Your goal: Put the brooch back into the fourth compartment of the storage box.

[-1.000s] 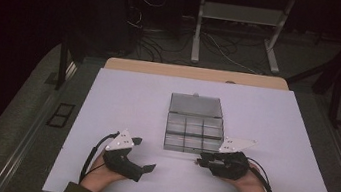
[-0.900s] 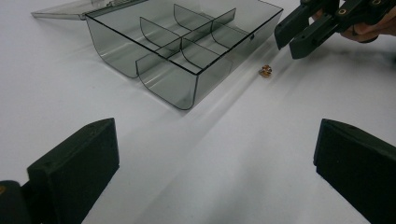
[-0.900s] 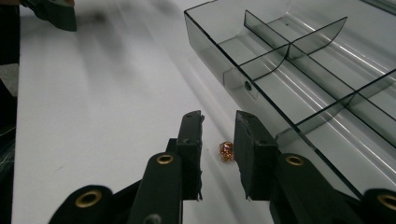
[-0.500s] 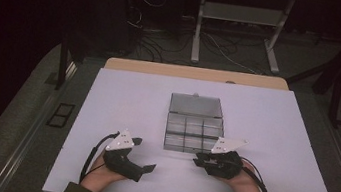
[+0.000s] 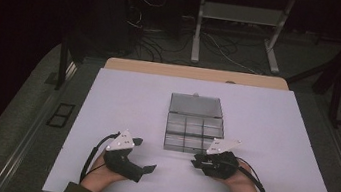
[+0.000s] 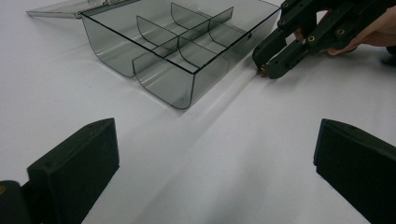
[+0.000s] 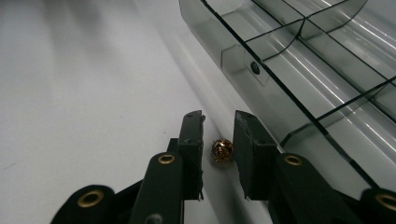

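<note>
One gold bead [image 7: 222,150] sits between right gripper [image 7: 219,126] jaws.

My two black claw jaws [image 7: 218,149] sit on the white table [image 7: 84,84] with a tiny shiny gold ball [image 7: 222,150] between them (not squeezed, small gaps show). A clear grey plastic box with little rooms [image 7: 299,70] stands just beside.

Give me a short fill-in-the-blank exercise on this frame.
1. The small ball between the right hand-held gripper jaws is ____ in colour.
2. The clear organiser box has its lid ____.
3. The left hand-held gripper jaws stand wide ____, holding nothing.
4. The box rests on a ____ table.

Missing words: gold; open; open; white
</note>
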### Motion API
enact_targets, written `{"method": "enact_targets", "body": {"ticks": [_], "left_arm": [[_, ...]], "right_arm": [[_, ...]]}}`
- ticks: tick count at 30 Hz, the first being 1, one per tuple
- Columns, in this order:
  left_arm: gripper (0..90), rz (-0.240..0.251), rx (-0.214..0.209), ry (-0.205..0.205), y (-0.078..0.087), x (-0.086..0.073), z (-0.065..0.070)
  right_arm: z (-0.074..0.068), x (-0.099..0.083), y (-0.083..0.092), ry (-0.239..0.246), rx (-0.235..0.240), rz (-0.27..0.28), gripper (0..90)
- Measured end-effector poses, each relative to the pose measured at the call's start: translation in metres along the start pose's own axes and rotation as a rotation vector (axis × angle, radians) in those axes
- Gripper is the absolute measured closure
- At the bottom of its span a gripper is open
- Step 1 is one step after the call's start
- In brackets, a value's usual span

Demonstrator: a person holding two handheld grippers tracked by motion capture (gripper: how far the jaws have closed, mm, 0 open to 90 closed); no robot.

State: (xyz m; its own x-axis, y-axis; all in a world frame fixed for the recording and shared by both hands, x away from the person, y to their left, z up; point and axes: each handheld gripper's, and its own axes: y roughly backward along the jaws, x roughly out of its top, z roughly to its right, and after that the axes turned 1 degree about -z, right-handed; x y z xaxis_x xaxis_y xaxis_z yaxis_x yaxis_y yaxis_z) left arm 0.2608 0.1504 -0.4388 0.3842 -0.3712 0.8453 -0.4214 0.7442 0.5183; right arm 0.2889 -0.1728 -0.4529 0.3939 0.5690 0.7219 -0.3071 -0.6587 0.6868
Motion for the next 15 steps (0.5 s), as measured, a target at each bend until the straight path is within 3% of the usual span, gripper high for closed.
{"method": "enact_targets", "body": {"ticks": [6, 15], "left_arm": [[0.0, 0.003, 0.000, 0.000, -0.0005, -0.0001, 0.0005], [0.0, -0.006, -0.001, -0.014, 0.0003, 0.0005, 0.0007]], "right_arm": [[0.0012, -0.0014, -0.0008, 0.000, -0.009, -0.002, 78.2], [0.0020, -0.0020, 0.0023, -0.014, 0.008, -0.005, 79.6]]}}
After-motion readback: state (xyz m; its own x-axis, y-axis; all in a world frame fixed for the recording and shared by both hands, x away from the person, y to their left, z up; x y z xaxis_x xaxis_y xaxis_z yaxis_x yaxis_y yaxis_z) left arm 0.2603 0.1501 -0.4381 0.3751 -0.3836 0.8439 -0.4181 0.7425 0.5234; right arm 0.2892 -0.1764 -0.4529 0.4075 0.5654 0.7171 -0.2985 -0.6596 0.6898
